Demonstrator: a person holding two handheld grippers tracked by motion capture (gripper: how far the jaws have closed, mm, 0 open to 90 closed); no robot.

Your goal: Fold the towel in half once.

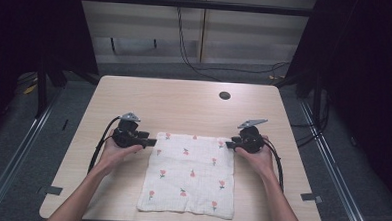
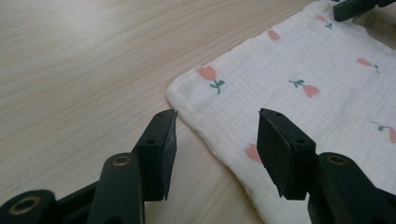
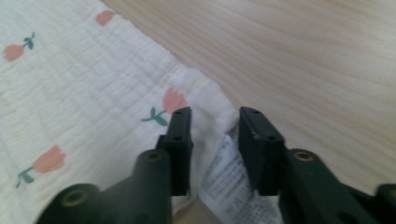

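Tulip-print muslin cloth (image 1: 190, 173) lies flat on the wooden table (image 1: 184, 102), low and centre in the high view, its near edge by the table's front. At its far left corner the left gripper (image 1: 149, 141) has its jaws spread wide, astride the cloth's edge without pinching it. At the far right corner the right gripper (image 1: 229, 145) has its jaws narrower, with the corner and its white care label (image 3: 224, 184) between them; I cannot tell whether they press. Beyond, a cable hole (image 1: 224, 95) sits upper right.
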